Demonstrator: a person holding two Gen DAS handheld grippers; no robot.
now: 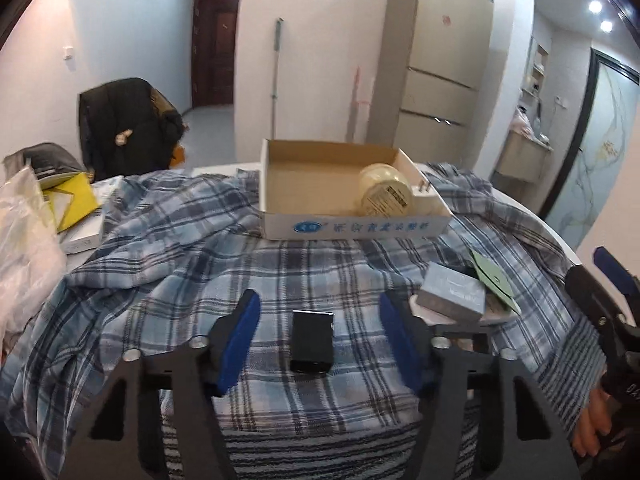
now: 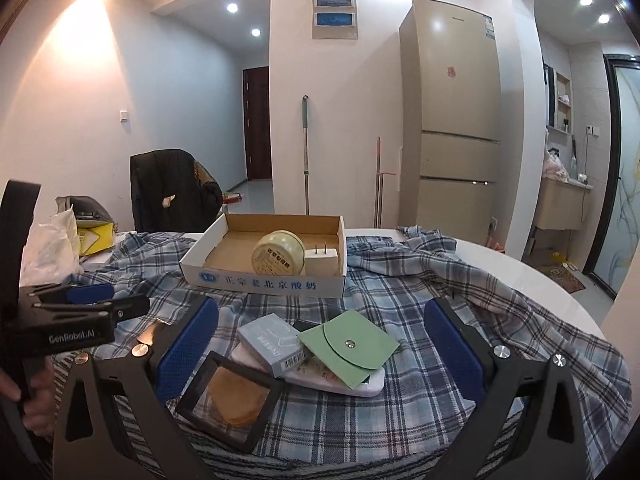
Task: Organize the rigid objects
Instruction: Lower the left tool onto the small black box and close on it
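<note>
A small black box [image 1: 312, 340] lies on the plaid cloth [image 1: 168, 248] between the blue pads of my left gripper [image 1: 318, 306]. The pads stand apart from its sides, so the gripper is open. My right gripper [image 2: 320, 306] is wide open over a pile: a grey box [image 2: 272, 340], a green snap pouch [image 2: 352, 344], a black-framed square case [image 2: 228, 400] and a white flat slab [image 2: 360, 386] underneath. Beyond stands a cardboard tray [image 2: 260, 280] holding a cream jar [image 2: 280, 256] on its side and a white plug adapter [image 2: 322, 262].
The round white table's edge [image 2: 540, 276] shows at the right. At the left lie a plastic bag [image 1: 24, 248], a yellow packet [image 1: 72, 200] and a white box [image 1: 84, 240]. A chair with a black jacket [image 1: 128, 124] stands behind, and a fridge [image 2: 456, 120] further back.
</note>
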